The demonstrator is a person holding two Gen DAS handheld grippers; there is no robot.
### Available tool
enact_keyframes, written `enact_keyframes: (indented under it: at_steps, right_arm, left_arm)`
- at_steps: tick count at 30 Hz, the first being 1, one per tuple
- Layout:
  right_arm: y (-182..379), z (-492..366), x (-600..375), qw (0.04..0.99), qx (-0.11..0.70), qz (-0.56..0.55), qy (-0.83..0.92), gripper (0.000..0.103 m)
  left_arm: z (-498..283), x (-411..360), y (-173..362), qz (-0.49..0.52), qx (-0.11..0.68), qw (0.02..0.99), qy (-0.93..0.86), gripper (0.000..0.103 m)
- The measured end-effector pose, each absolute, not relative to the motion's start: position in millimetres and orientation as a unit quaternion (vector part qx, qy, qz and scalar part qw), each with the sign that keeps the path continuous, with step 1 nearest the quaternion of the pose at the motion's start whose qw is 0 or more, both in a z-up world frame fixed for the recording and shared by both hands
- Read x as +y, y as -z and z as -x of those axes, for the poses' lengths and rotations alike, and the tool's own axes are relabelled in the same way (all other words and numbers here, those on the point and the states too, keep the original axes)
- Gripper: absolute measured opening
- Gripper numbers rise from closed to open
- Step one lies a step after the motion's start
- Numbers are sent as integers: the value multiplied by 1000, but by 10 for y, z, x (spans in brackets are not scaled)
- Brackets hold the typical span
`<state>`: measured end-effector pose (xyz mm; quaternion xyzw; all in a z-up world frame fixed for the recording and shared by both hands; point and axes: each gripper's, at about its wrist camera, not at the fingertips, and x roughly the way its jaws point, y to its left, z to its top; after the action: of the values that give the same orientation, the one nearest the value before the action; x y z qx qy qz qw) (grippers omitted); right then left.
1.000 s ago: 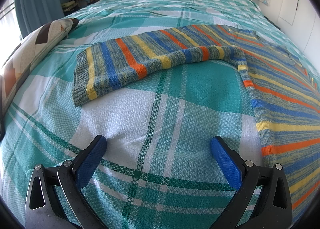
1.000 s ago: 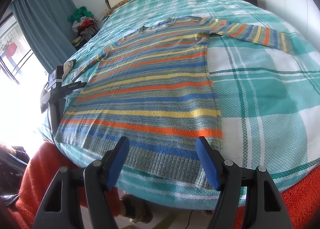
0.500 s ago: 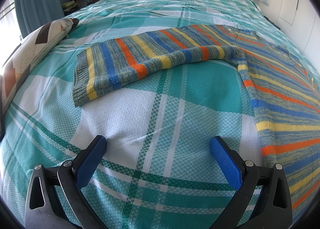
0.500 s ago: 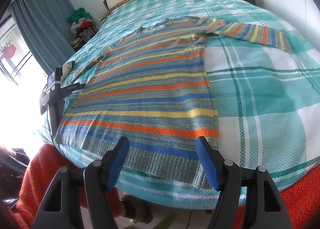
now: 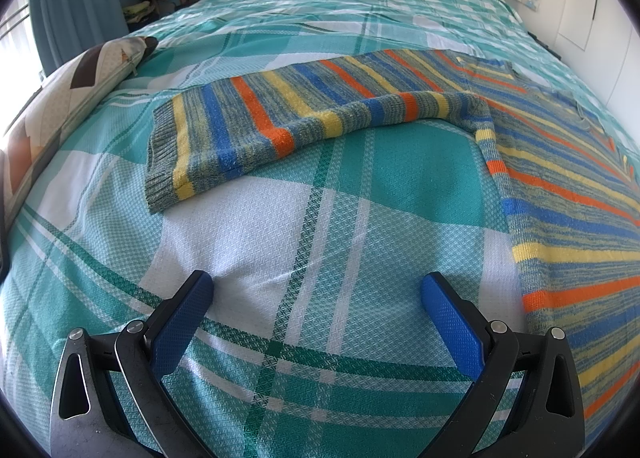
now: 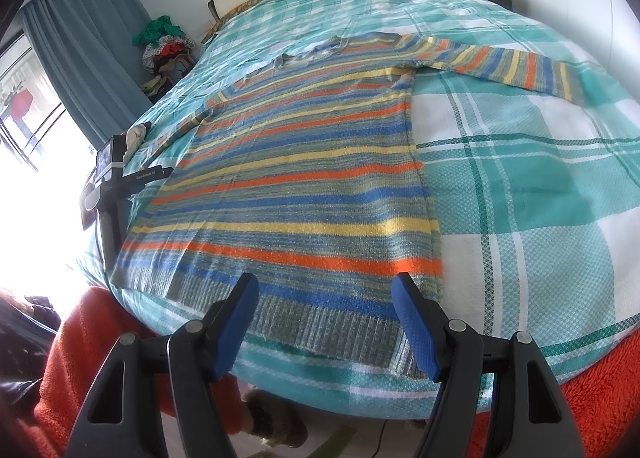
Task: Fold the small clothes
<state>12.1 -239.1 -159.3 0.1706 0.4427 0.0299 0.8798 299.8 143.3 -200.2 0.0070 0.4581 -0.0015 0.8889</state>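
Striped knit sweater (image 6: 304, 194) flat on checked bedspread (image 6: 520, 186), no legible label

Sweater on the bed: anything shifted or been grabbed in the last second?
Nothing visibly changed. The striped sweater lies spread flat on the plaid bedspread, sleeves out. Left gripper and right gripper are both open, holding nothing.
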Motion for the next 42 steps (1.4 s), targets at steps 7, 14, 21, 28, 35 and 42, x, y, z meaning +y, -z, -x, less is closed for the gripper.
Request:
enact_keyframes:
  at_steps: [7, 14, 21, 28, 35, 42]
  right_arm:
    - [1599, -122, -2399, 879, 445, -172, -26, 69]
    - [1608, -125, -2413, 878, 445, -174, -24, 69]
    - [1642, -134, -2449, 874, 448, -186, -24, 69]
    - [1517, -121, -2888, 868, 413, -276, -13, 69]
    - [1220, -338, -4684, 871, 328, -338, 139, 69]
    - [1728, -1134, -5844, 804, 381, -435, 141, 62]
  left_arm:
    - [-3000, 1433, 2002, -7, 458, 889, 2, 103]
    - [-3001, 1432, 2002, -7, 458, 889, 1, 103]
    - [-2999, 1432, 2002, -7, 458, 889, 1, 103]
    - [-2998, 1431, 2002, -7, 458, 889, 1, 103]
    - [-2976, 1422, 2001, -7, 458, 889, 1, 103]
    - [-2975, 1424, 2002, -6, 459, 888, 0, 103]
